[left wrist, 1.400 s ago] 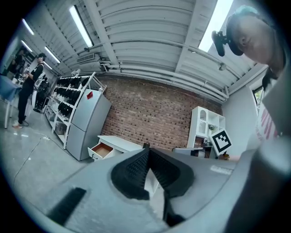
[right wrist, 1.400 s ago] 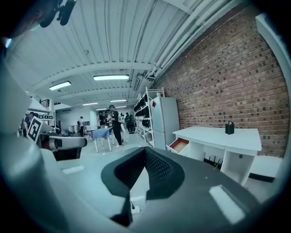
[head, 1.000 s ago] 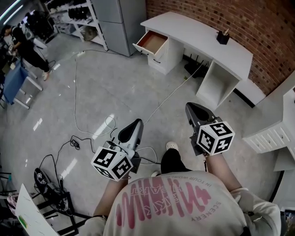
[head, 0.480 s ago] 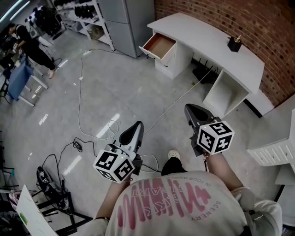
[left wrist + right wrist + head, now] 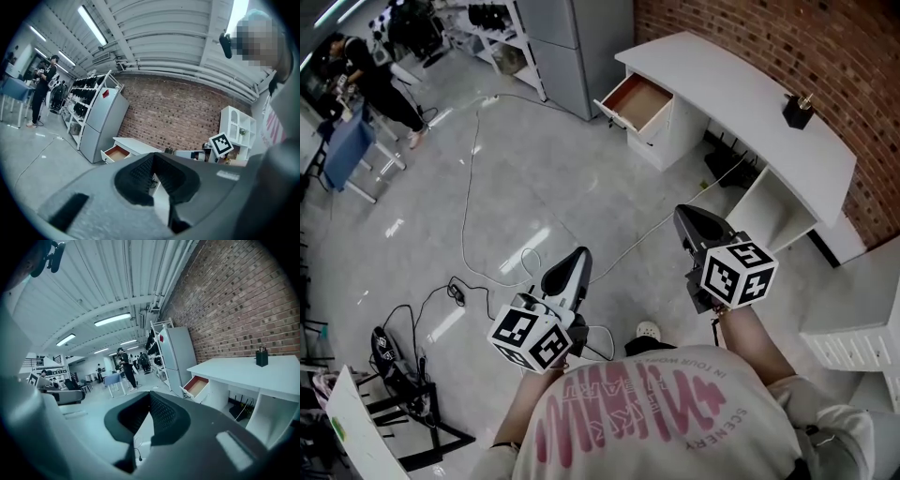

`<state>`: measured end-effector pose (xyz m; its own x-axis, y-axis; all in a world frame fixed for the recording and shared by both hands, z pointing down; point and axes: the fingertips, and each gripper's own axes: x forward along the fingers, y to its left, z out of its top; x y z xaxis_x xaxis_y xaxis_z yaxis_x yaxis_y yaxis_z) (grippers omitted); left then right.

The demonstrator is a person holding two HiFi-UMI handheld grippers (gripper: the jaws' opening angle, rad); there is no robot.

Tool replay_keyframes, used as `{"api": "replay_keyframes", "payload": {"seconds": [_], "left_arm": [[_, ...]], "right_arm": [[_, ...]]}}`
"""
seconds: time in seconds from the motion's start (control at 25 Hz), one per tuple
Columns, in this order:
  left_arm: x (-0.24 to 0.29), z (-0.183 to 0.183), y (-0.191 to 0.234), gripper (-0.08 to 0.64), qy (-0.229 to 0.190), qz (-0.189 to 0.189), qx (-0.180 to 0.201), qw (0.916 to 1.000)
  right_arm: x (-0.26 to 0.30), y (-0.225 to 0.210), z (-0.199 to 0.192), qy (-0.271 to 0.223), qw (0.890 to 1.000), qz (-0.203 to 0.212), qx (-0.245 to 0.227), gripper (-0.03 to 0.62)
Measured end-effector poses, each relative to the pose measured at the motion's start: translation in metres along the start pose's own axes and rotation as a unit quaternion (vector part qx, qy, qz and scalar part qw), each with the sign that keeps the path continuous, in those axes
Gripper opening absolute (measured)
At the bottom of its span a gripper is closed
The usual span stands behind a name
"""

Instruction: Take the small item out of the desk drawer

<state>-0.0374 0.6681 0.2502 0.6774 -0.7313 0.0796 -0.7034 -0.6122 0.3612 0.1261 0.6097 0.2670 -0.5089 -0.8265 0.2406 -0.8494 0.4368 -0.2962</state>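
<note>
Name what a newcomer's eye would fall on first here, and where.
The pulled-out white drawer with a brown inside juts from the long white curved desk against the red brick wall, upper right in the head view. Nearer, the left gripper and right gripper, both shut and empty, point toward it above the glossy grey floor with its trailing cables.

Drawer [image 5: 638, 96], open at the table [image 5: 731, 84]: interior too distant to show any small item.
Dark holder [image 5: 798, 111] on the tabletop: contents too small to tell.
White cabinet [image 5: 862, 328]: cut off by the right edge.
Person [image 5: 375, 80], far left: small and indistinct.
</note>
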Motion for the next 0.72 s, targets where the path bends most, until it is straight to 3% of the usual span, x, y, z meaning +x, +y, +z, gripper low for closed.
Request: {"api": "replay_keyframes", "payload": {"seconds": [0.24, 0.72], "left_arm": [[0.027, 0.000, 0.004, 0.005, -0.007, 0.018, -0.001, 0.9998], [0.075, 0.010, -0.001, 0.005, -0.014, 0.017, 0.015, 0.9997]], "right_arm": [[0.014, -0.028, 0.011, 0.003, 1.000, 0.014, -0.003, 0.008], [0.025, -0.070, 0.034, -0.021, 0.999, 0.029, 0.017, 0.008]]}}
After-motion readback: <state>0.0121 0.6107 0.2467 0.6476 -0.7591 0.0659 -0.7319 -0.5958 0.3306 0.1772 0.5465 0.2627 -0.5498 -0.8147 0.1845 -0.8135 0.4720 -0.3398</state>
